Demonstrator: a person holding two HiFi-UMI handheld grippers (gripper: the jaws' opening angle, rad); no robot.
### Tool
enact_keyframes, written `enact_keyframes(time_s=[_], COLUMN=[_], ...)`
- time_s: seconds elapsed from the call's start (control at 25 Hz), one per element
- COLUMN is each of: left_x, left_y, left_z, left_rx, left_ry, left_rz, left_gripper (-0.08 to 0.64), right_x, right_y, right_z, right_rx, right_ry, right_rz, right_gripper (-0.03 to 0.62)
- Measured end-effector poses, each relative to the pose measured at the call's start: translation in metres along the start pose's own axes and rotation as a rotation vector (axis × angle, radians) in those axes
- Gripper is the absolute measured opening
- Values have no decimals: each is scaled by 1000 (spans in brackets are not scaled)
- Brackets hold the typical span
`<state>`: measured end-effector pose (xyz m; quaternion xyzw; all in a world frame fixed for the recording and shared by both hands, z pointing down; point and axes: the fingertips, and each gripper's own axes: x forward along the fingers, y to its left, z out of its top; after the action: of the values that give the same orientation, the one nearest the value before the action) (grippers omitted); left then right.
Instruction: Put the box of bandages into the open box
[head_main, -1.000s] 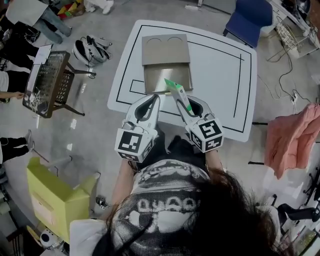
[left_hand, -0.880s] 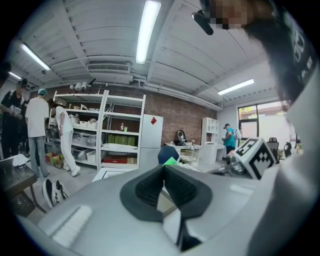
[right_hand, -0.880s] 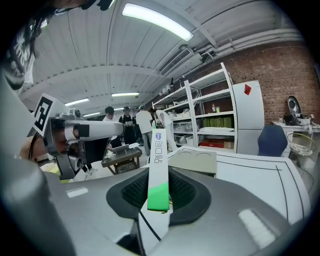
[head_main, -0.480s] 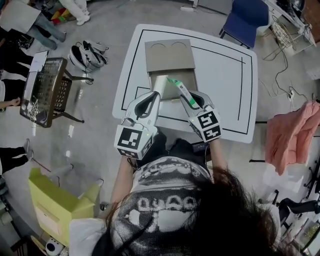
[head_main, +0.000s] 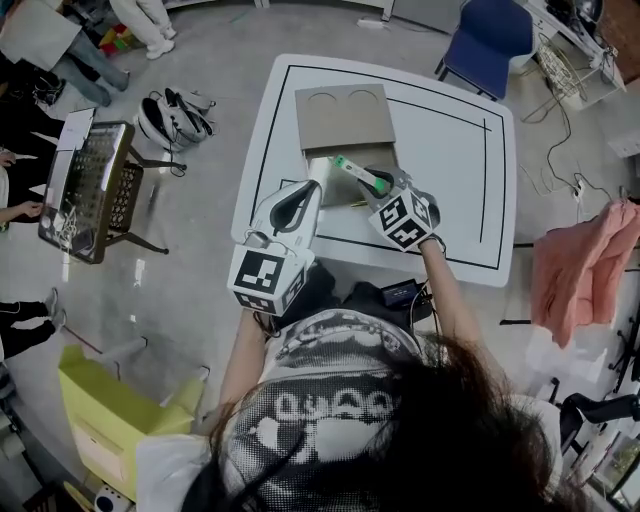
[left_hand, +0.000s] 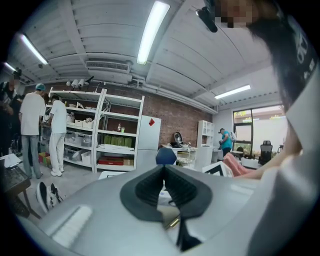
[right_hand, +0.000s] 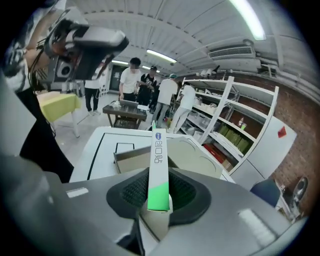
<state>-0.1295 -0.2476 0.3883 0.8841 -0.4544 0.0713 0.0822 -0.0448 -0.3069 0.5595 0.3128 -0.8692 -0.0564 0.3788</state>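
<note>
A slim white and green box of bandages (head_main: 355, 174) is clamped in my right gripper (head_main: 375, 186), which is shut on its green end. It hangs tilted over the open cardboard box (head_main: 327, 153), whose lid (head_main: 345, 115) lies folded back on the white table (head_main: 450, 150). In the right gripper view the bandage box (right_hand: 159, 170) sticks out from between the pads toward the cardboard box (right_hand: 131, 160). My left gripper (head_main: 312, 186) hovers at the box's front left corner, shut and holding nothing; its view shows the jaws (left_hand: 164, 170) closed against the room.
A blue chair (head_main: 495, 35) stands behind the table. A pink cloth (head_main: 590, 265) hangs at the right. A black mesh cart (head_main: 90, 180) and some gear (head_main: 175, 110) sit on the floor at the left, with a yellow box (head_main: 105, 405) nearer me. People stand at the far left.
Both grippers moved forward to the cardboard box. The right one carried the bandage box from in front of it to over its opening and turned it leftward.
</note>
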Motion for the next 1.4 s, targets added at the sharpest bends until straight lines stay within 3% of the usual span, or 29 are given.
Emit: enact_keyframes(time_s=[0.24, 0.68, 0.84, 1.08, 1.4], left_x=[-3, -10, -11, -12, -16], left_y=[7, 17, 18, 18, 17], left_z=[0, -3, -5, -7, -7], left_rx=[-6, -26, -29, -25, -19], left_ry=[-6, -5, -2, 6, 14], left_rz=[-2, 16, 23, 30, 42], left_gripper=[0, 0, 0, 0, 0], right_x=[37, 75, 82, 87, 87], right_y=[-1, 2, -1, 4, 20], right_z=[-23, -34, -33, -30, -33], right_rx=[-147, -300, -289, -286, -226], right_ry=[137, 238, 243, 255, 255], right_rz=[23, 80, 89, 168, 265], right_gripper=[91, 91, 91, 107, 197])
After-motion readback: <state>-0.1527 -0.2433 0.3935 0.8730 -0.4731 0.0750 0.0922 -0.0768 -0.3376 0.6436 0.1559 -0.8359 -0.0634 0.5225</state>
